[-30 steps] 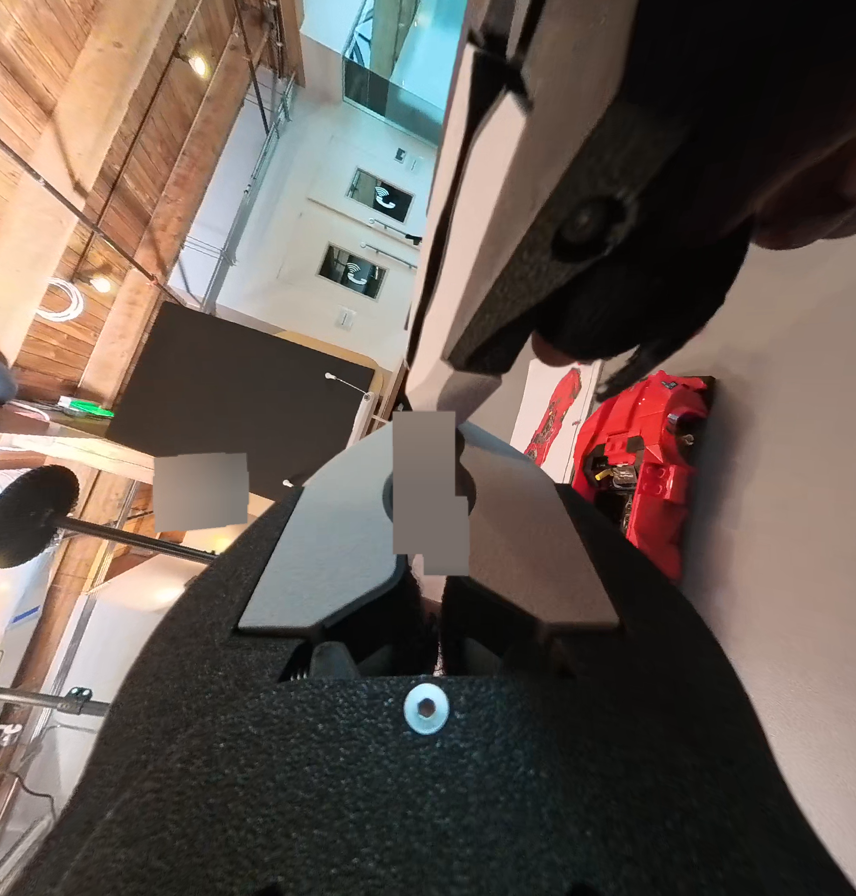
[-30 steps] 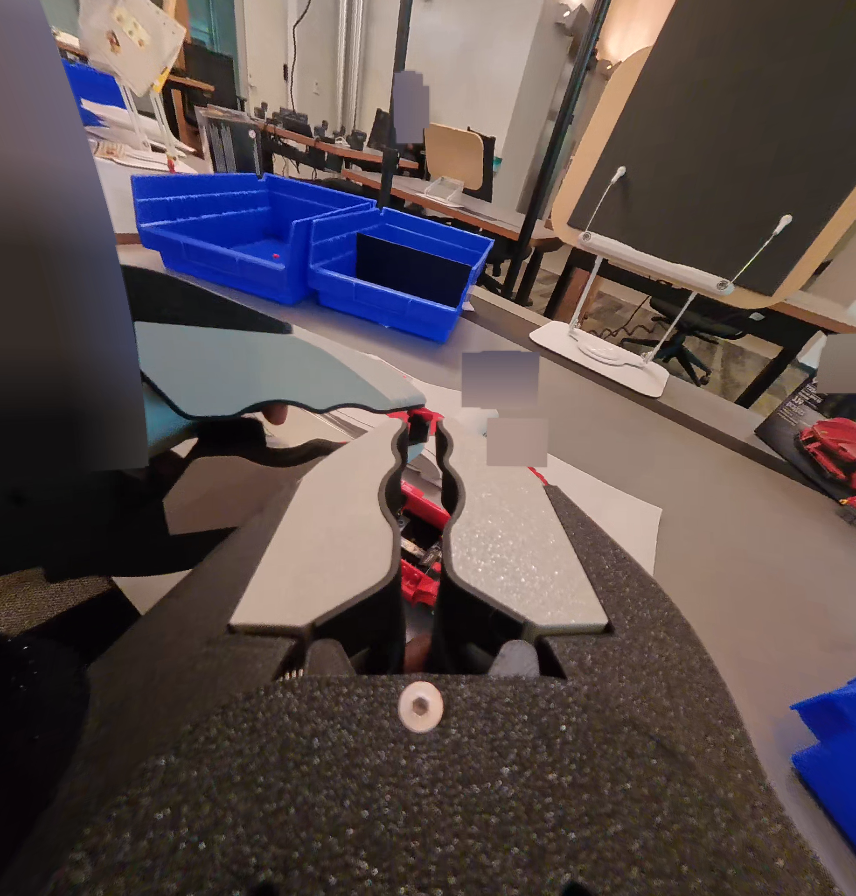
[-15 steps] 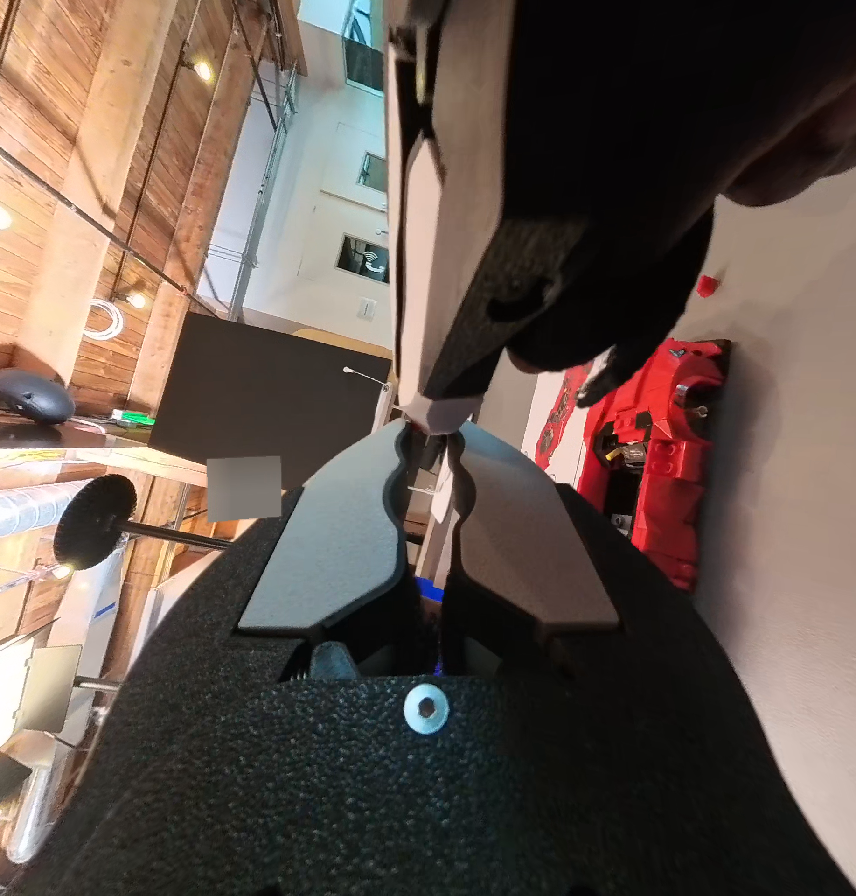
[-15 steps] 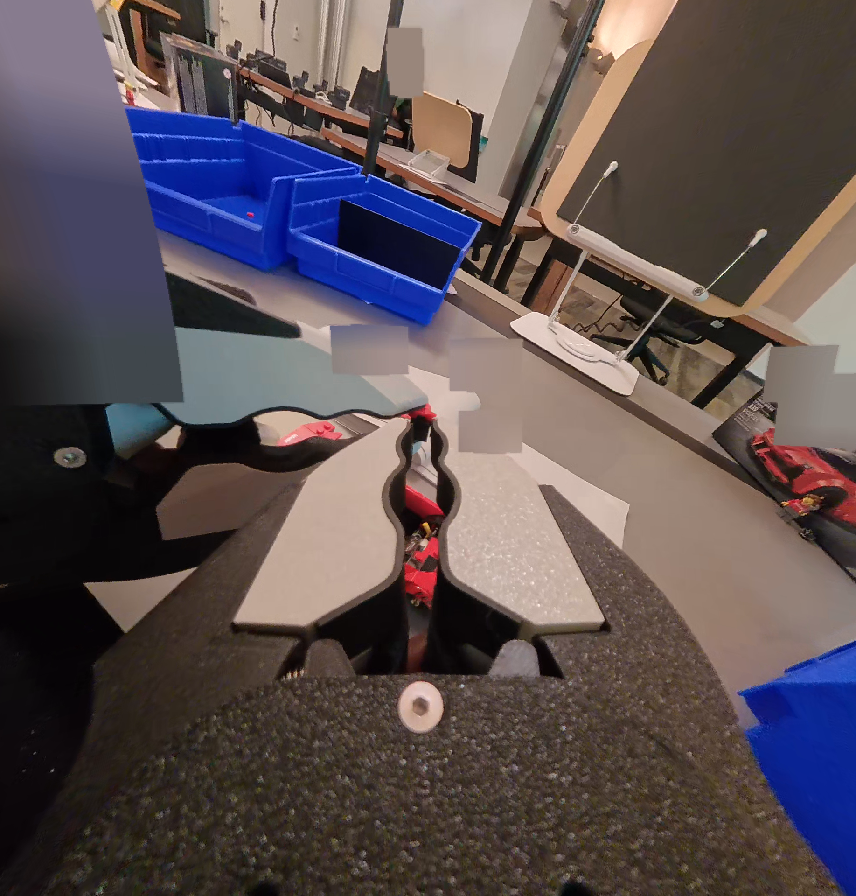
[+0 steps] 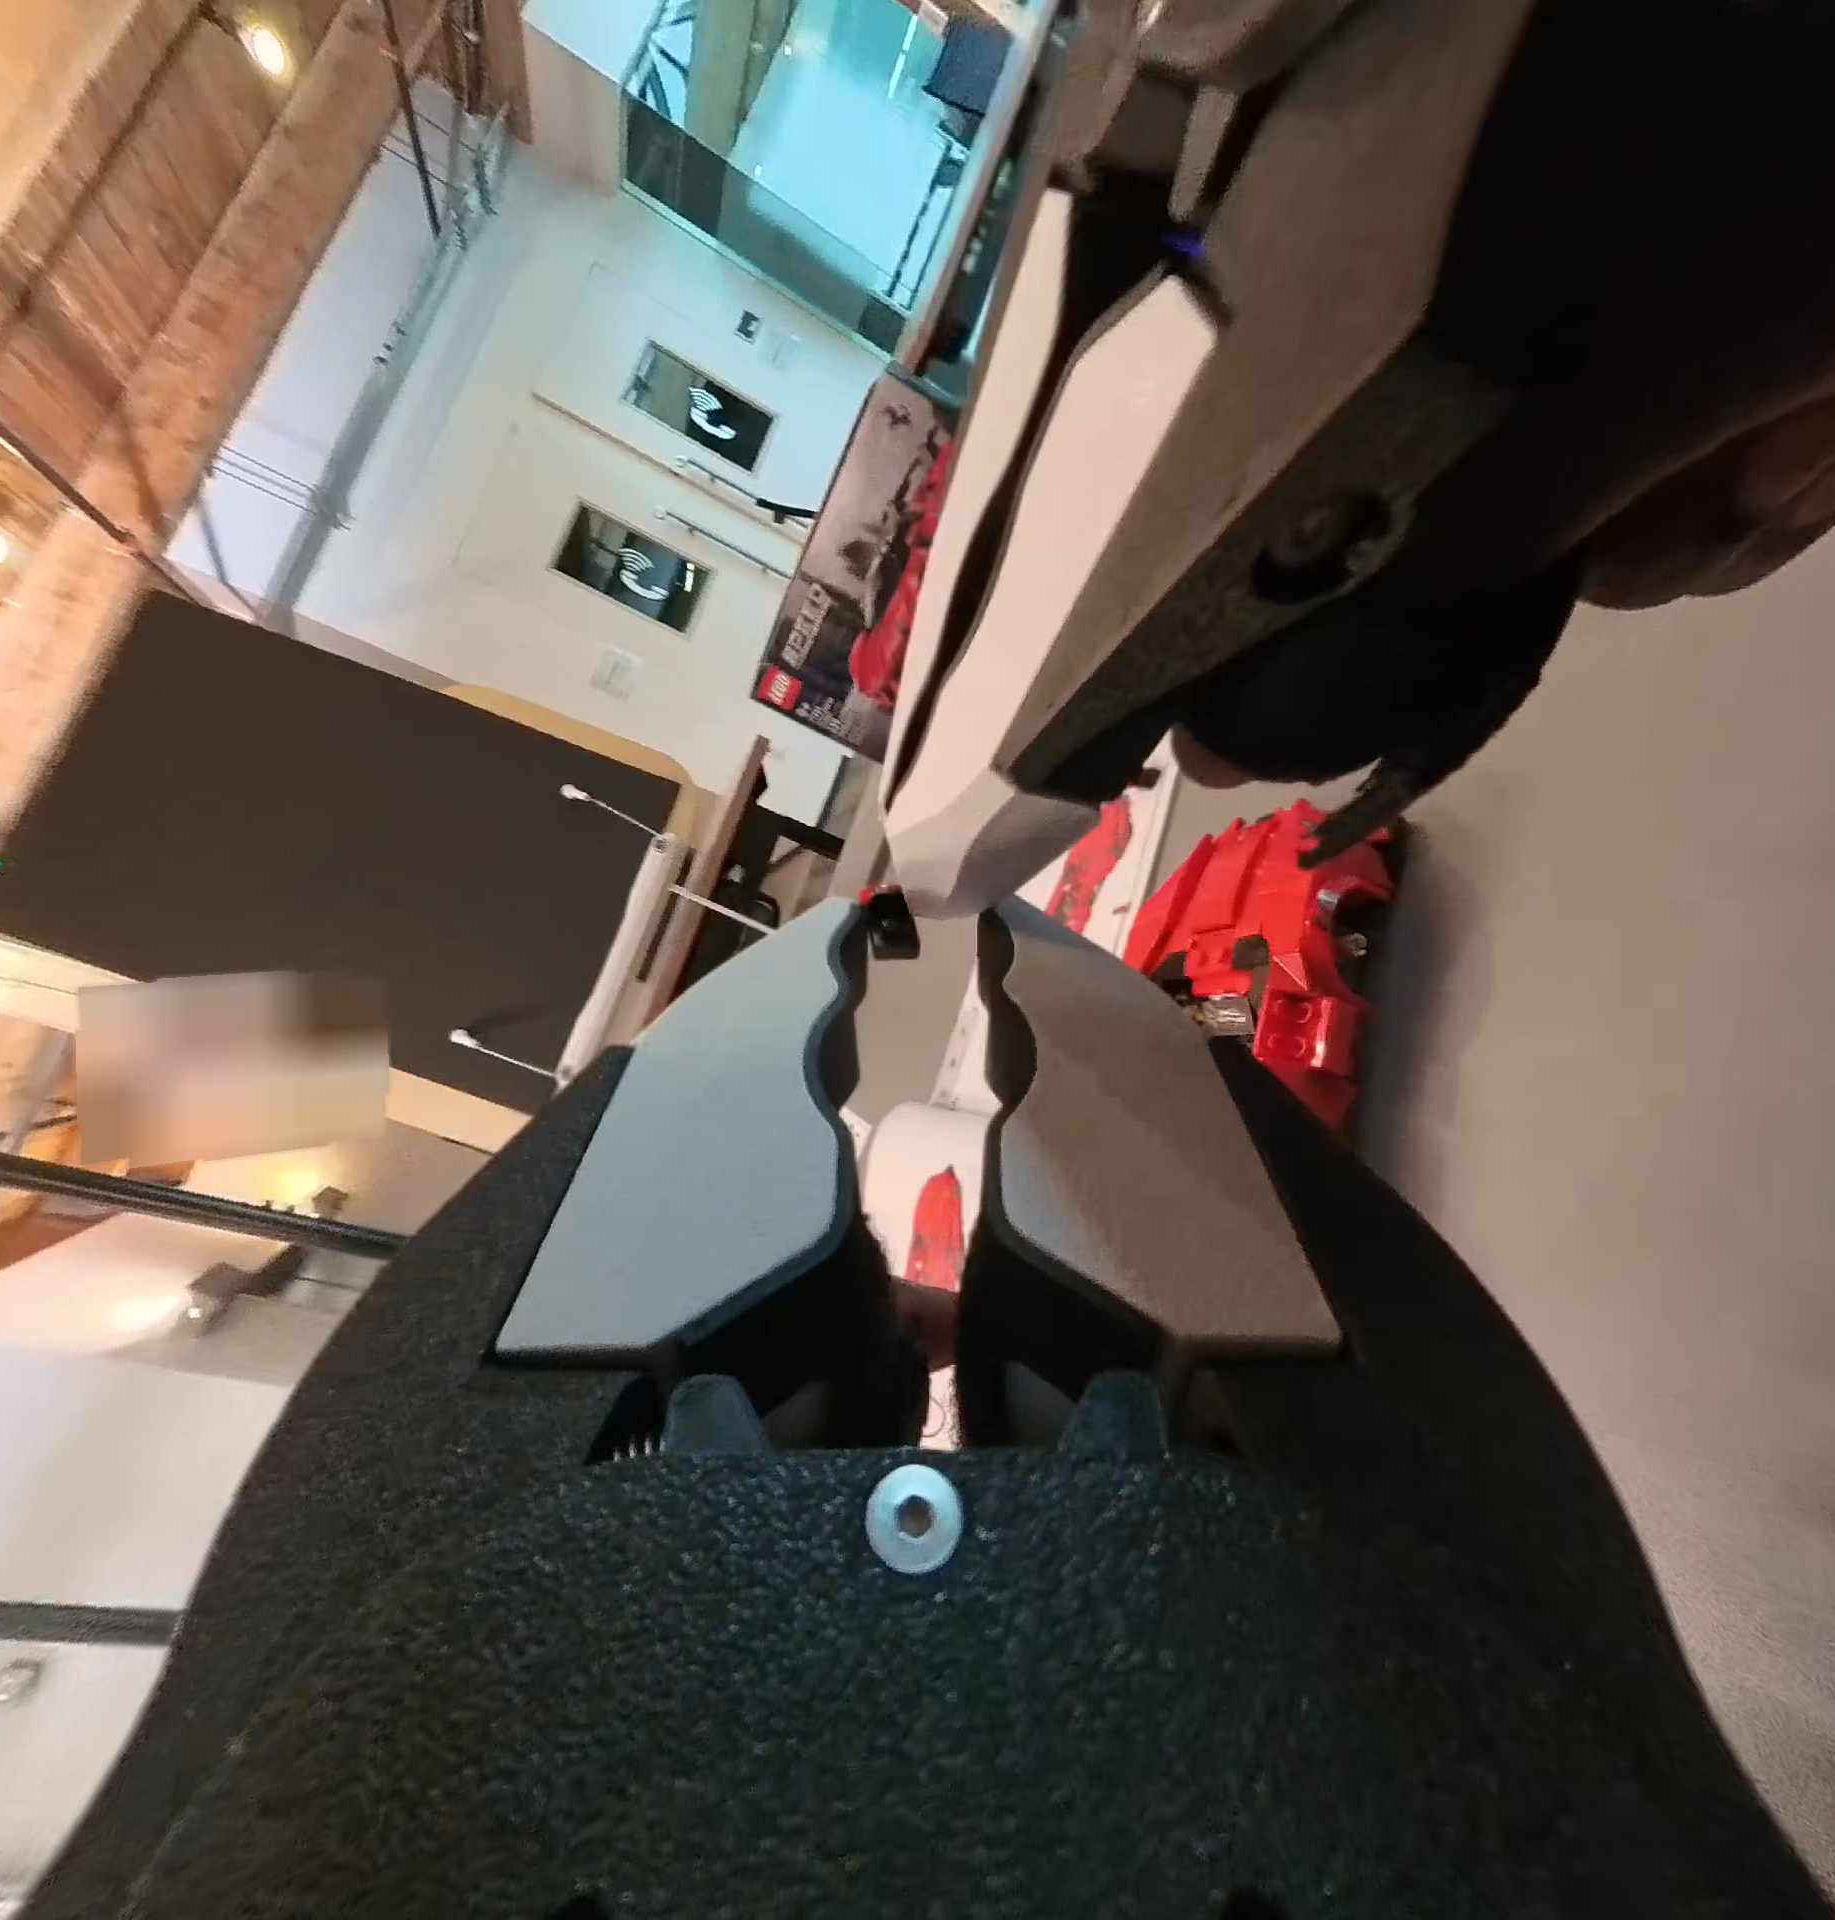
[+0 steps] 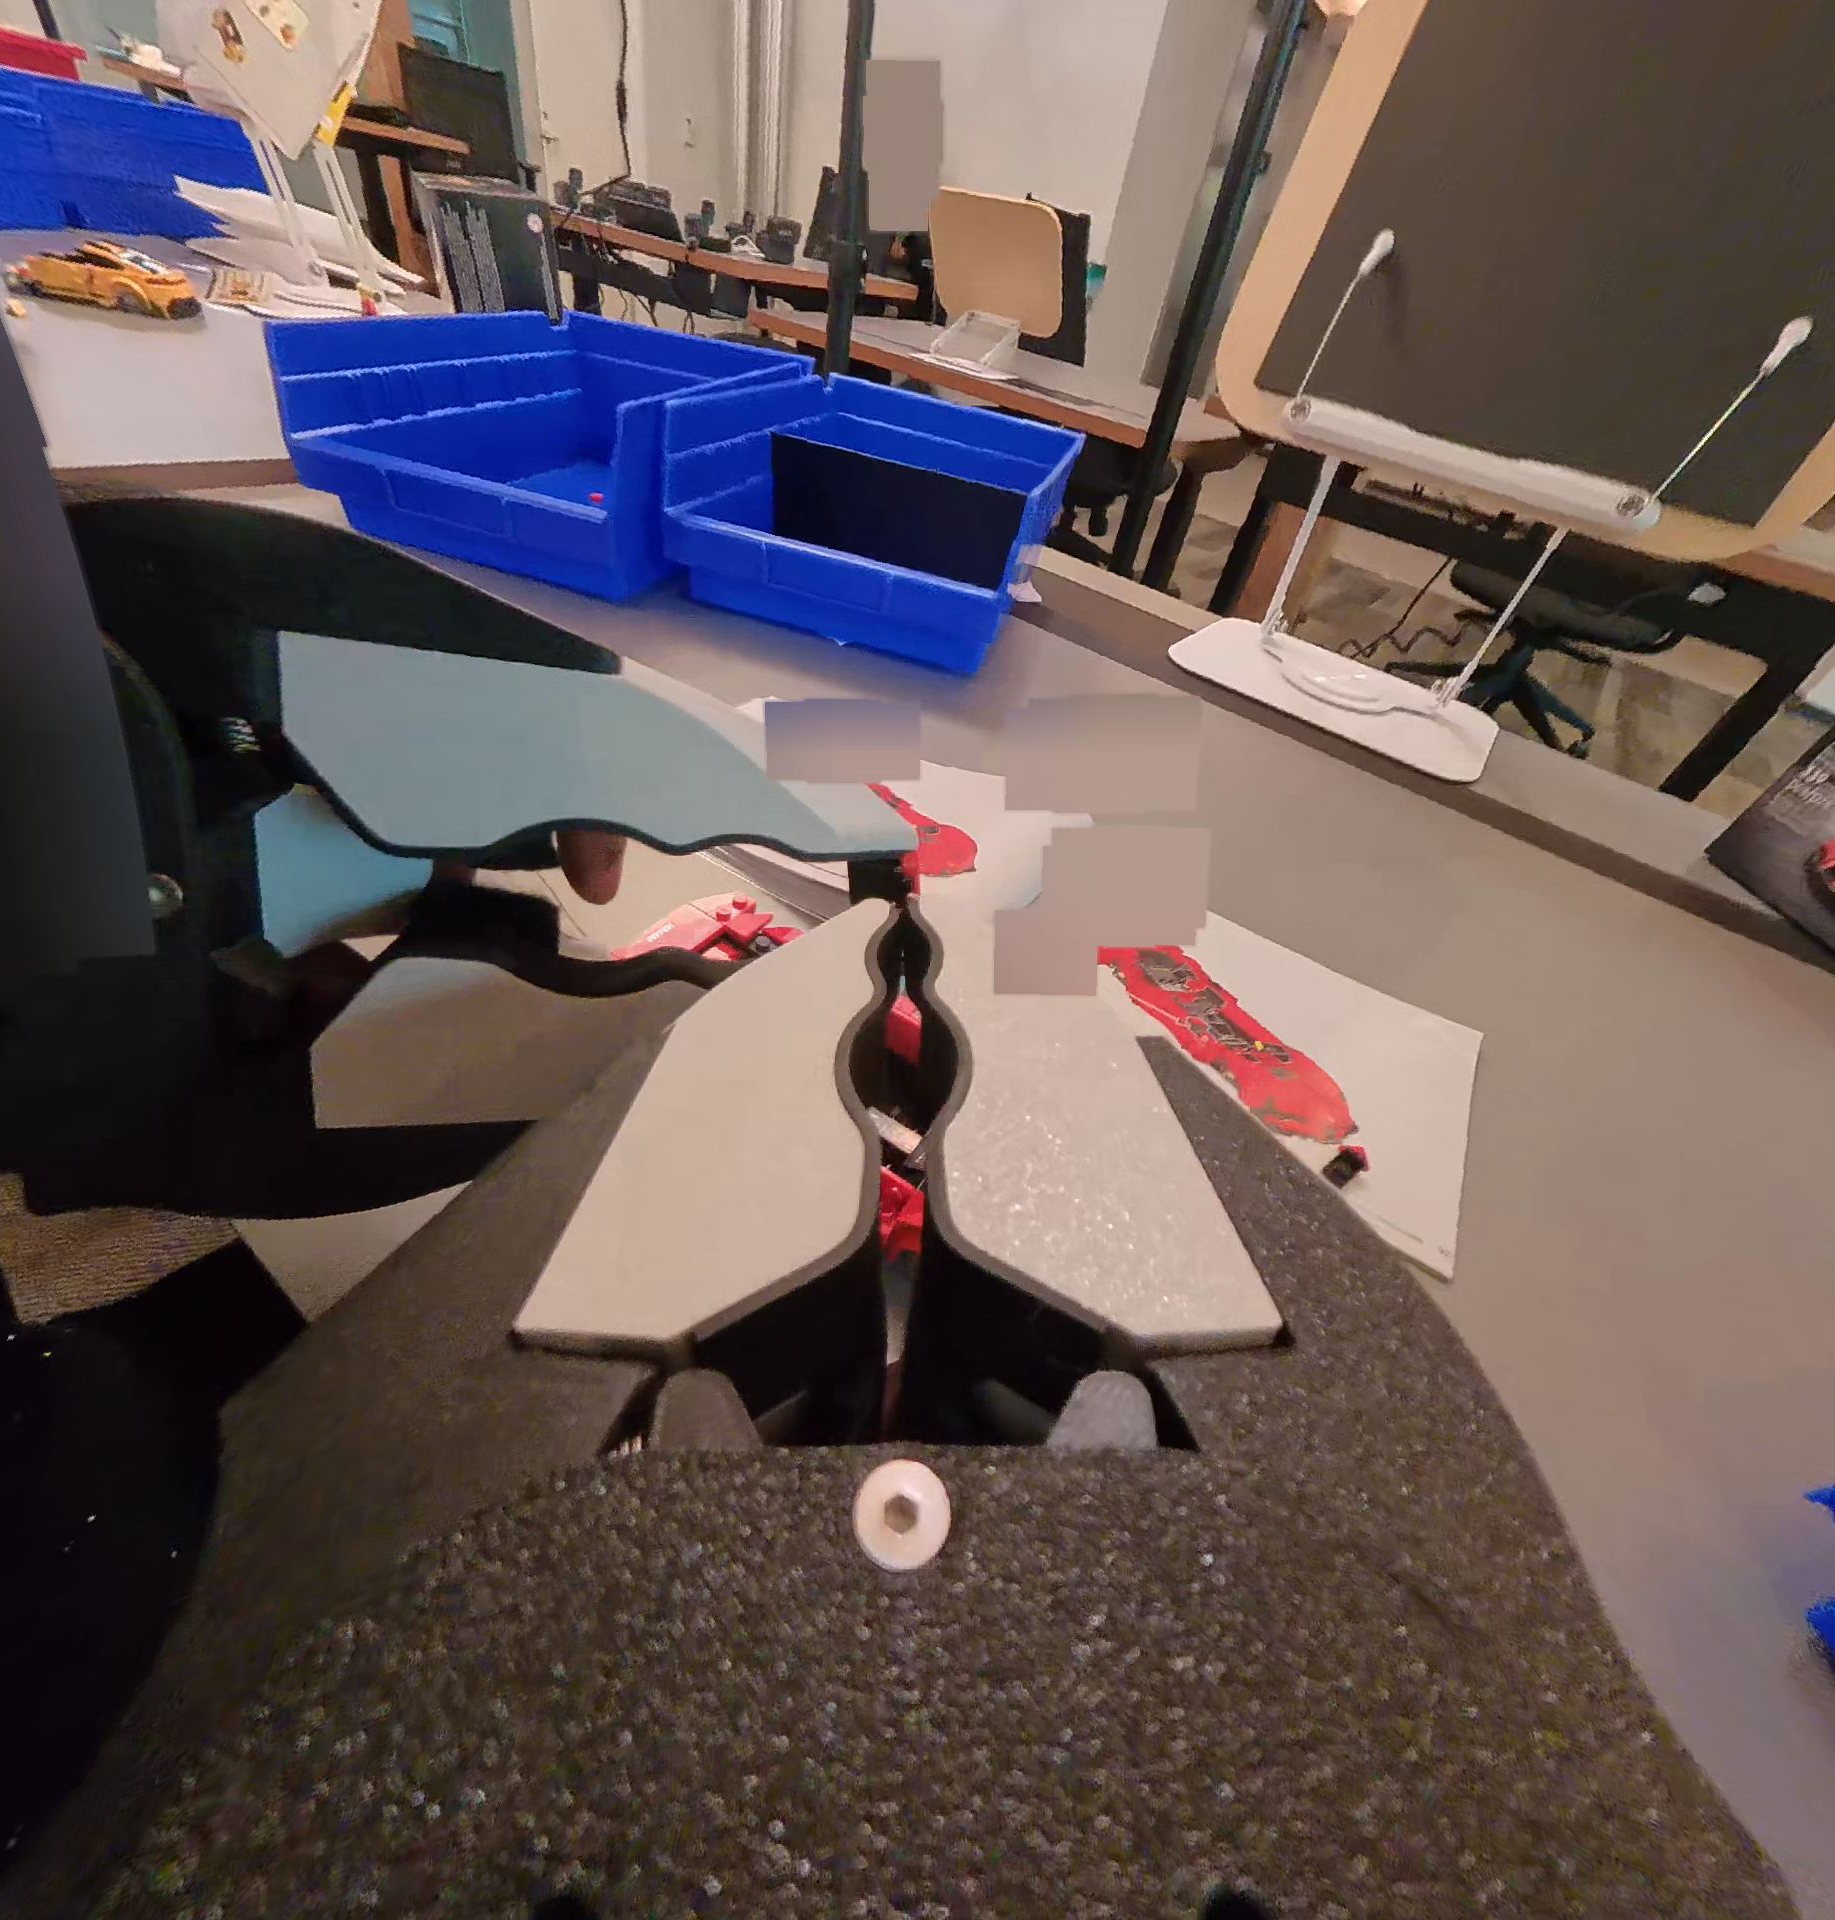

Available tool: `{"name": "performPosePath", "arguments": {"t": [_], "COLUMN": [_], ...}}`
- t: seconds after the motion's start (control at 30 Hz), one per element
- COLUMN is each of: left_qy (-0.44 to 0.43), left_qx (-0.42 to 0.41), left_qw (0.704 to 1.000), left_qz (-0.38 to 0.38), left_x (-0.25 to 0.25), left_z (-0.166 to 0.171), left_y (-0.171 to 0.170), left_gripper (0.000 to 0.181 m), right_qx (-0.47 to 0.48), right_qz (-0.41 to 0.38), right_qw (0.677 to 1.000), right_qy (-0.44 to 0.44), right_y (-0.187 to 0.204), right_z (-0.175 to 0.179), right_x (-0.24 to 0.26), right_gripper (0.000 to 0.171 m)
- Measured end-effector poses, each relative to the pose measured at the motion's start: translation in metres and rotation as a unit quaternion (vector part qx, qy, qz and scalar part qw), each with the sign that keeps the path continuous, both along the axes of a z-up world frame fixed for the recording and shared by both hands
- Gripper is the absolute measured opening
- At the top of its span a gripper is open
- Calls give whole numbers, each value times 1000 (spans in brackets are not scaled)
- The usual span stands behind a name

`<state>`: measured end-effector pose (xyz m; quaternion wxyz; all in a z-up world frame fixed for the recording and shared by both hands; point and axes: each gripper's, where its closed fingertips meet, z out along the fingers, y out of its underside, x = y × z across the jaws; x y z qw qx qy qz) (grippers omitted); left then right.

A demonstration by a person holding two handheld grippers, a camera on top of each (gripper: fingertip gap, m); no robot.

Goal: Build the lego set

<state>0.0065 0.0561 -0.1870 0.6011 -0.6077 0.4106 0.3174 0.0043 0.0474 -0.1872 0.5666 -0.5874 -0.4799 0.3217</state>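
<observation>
1. The left tongs (image 5: 923, 923) stand apart, with a clear gap running down between the two grey fingers.
2. A small black lego piece (image 5: 892, 927) sits against the inner tip of one finger of the left tongs. It does not reach the other finger.
3. The right tongs (image 6: 902, 916) are together, and their wavy edges meet at the tips. The black piece lies right at those tips, but I cannot tell whether they pinch it.
4. In the left wrist view the right tongs come down from the upper right, their point touching or just beside the black piece.
5. The red lego car (image 5: 1271, 987), partly built, rests on the grey desk (image 5: 1619, 1039) just beyond the two pairs of tongs.
6. A white instruction sheet (image 6: 1412, 1122) printed with red car pictures lies flat on the desk beside the car. A tiny dark piece (image 6: 1344, 1166) rests on it.
7. Two blue bins (image 6: 477, 457) stand side by side at the far edge of the desk, and a small red bit lies in the left one.
8. The lego box (image 5: 840, 603) stands farther back, and a yellow lego car (image 6: 102, 278) sits on another desk behind.
</observation>
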Motion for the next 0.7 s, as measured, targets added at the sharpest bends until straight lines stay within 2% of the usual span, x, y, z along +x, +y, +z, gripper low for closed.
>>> {"name": "performPosePath", "arguments": {"t": [0.1,0.13,0.37,0.57,0.7], "left_qy": [-5,-8,-82,-70,-59], "left_qx": [-14,-16,-32,21,61], "left_qw": [1000,1000,996,997,996], "left_qz": [2,11,-18,-12,-21], "left_x": [-2,-6,-5,-7,-5], "left_z": [-4,-5,-8,4,13], "left_y": [5,5,3,0,-6], "left_gripper": [17,8,7,8,8], "right_qx": [-21,-25,-44,-112,-185], "right_qz": [7,7,42,79,141], "right_qw": [1000,1000,998,990,969], "right_qy": [3,3,1,37,86], "right_y": [4,5,5,-1,-7], "right_z": [-3,-3,-7,-2,12], "right_x": [-2,-1,-2,-1,1], "right_gripper": [0,0,0,5,14]}}
